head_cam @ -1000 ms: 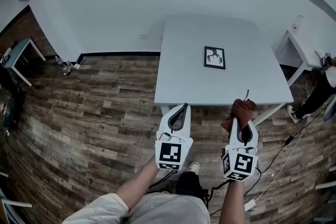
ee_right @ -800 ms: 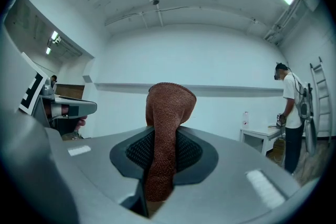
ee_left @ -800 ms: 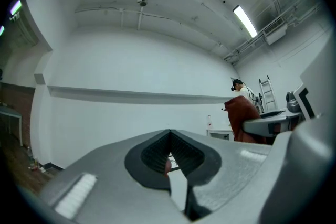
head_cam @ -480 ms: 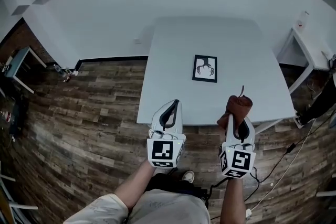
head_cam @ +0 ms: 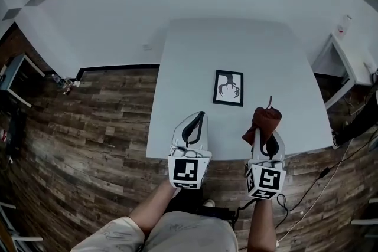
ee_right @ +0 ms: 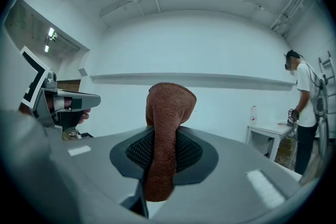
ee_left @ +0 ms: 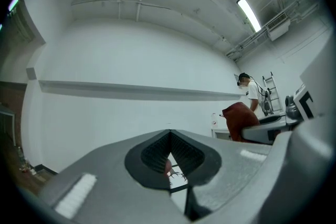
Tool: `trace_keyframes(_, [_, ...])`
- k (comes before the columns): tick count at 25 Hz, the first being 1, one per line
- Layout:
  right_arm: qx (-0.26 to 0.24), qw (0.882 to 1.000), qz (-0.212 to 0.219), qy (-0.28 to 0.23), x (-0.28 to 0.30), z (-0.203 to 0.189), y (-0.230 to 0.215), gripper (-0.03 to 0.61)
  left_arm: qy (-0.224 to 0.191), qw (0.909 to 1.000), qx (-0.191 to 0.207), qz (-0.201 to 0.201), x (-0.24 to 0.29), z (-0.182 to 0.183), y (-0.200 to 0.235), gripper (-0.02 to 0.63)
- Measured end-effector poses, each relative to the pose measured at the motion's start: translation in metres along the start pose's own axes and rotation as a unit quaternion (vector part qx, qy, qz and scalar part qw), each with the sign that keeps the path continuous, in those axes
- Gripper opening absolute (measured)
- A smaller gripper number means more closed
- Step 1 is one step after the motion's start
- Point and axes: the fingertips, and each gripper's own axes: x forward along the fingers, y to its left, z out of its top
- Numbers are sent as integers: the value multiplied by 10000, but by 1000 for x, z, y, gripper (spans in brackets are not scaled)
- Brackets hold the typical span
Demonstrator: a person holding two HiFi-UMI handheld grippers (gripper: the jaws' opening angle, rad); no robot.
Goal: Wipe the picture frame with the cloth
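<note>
Head view puts you at the near edge of the table [head_cam: 195, 50], and as far as I can judge the wiping has not begun. Your right hand-held gripper [head_cam: 266, 133] is clamped on the cloth [head_cam: 264, 120] — a rust-brown bundle standing up out of the jaws. The right gripper view shows it pinched between them with a fold bulging above, so the pick-up is done.

The picture frame [head_cam: 228, 88] lies flat near the middle of the table, ahead of your two hand-held grippers and well apart from the cloth. Nothing touches it. Your left hand-held gripper [head_cam: 201, 116] has its jaws together on nothing — in the left gripper view the tips meet, and the frame shows only through the gap behind them.

By my reckoning the whole of the job itself is left: carry the cloth forward and down onto the frame and rub across it.

There is little writing to read. The frame carries a dark branching figure on white, with no words I can make out. Each hand-held gripper bears a marker cube [head_cam: 189, 172] with black-and-white squares, which are patterns, not lettering. No brand or label shows legibly on cloth or table.
</note>
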Motion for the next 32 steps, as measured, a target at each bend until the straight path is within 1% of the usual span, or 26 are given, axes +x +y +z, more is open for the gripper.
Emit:
trace_keyframes(6, [-93,9996,6,248,78,-4,10,106,10,9999,-24,-142,60,-17,34,2])
trace_keyframes(10, [-13,9990,49,433,118,-11,15,106,48,9997,-108,-196,87,-25,52,1])
trace_keyframes(14, [62,9977,138,661,154,-27,12,106,141,9997,-138,-147,106,-35,61,0])
trace_keyframes(16, [231,9947,175,983,179,-44,8,106,219,9996,-141,-66,113,-40,65,1])
trace_keyframes(17, [343,9913,181,1261,193,-57,6,105,282,9995,-152,-14,117,-42,67,1])
trace_keyframes(19, [527,9804,218,1885,226,-84,5,105,321,9993,-173,97,122,-46,71,0])
trace_keyframes(21, [665,9670,328,2436,260,-111,10,105,332,9992,-173,171,126,-50,75,1])
trace_keyframes(24, [720,9442,568,3164,306,-145,29,106,600,9975,-283,225,127,-57,79,1])
trace_keyframes(25, [683,9378,643,3344,320,-152,36,106,641,9971,-324,250,127,-60,81,2])
trace_keyframes(28, [505,9244,760,3704,356,-170,61,106,700,9963,-381,323,127,-67,93,1])
trace_keyframes(32, [252,8976,778,4332,368,-203,82,106,831,9950,-410,382,126,-79,100,1])
